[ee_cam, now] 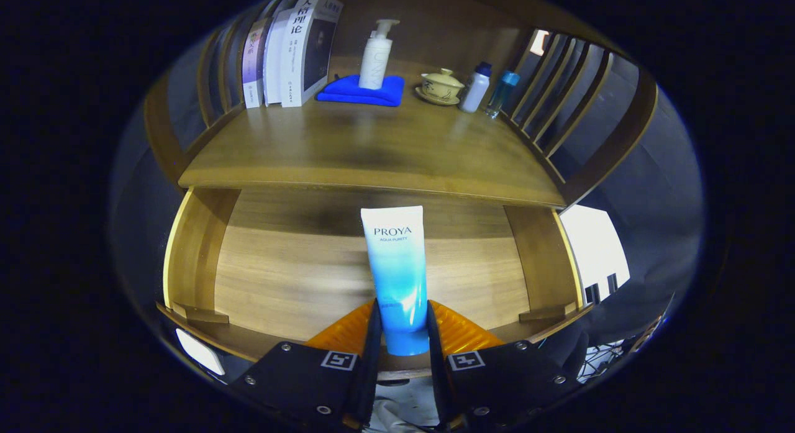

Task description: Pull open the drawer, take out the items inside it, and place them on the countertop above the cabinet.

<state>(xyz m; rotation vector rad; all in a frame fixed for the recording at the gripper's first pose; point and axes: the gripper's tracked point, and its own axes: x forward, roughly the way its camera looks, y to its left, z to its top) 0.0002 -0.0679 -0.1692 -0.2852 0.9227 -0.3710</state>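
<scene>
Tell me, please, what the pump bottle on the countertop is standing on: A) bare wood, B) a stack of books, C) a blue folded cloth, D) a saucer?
C: the white pump bottle stands upright on the blue folded cloth, behind the cleanser tube that the tongs grip.

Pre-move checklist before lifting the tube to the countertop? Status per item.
1. Tongs shut on the tube, both fingers pressing near its cap end: ok.
2. Drawer pulled open: ok.
3. Tube clear of the drawer floor: cannot tell.
4. Bare countertop in front of the blue cloth: ok.
5. Pump bottle, books, lidded cup and two small bottles stand at the back, away from a front drop spot: ok.
6. Other items in the drawer: none seen.
</scene>
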